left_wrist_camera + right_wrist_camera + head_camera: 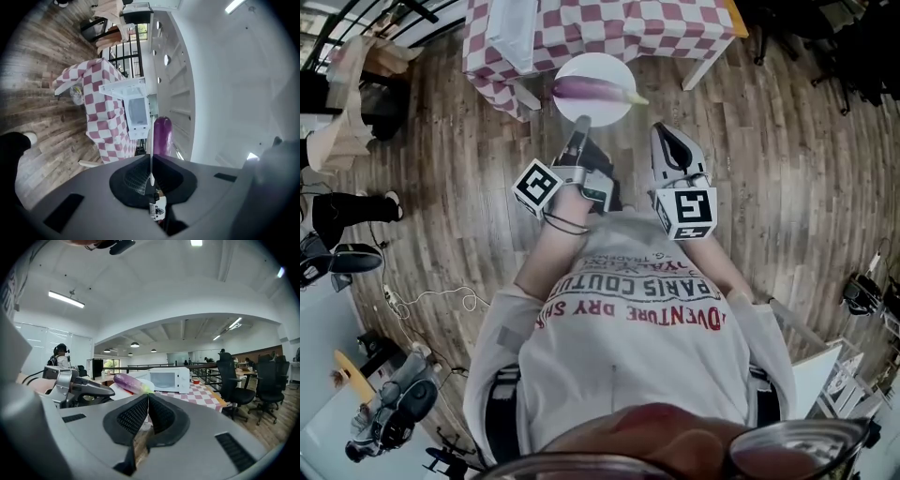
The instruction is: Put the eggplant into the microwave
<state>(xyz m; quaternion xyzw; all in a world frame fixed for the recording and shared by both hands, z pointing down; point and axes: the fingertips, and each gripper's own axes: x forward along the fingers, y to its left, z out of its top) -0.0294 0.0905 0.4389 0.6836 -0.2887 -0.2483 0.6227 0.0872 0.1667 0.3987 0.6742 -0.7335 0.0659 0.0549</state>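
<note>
My left gripper [579, 127] is pinched tight on the near rim of a round white plate [592, 114]. In the left gripper view that rim shows as a thin white edge running straight into the closed pads. The long glossy purple eggplant [589, 89] lies across the plate and is touched by neither tool. My right gripper [664, 136] hangs just beside the left one, jaws pressed together on nothing.

I judge the step in hand to be the carry: plate and eggplant are held out over the wooden floor, short of the table with the red-and-white checked cloth [609, 28]. The boxy white microwave [168, 379] stands on that table, well apart from the load, and its door looks closed (the glass front faces me flat).

The next move calls for closing on the table with the plate kept level, since the eggplant could roll. The free right gripper then has to get the door open, so I must spread its jaws first.
</note>
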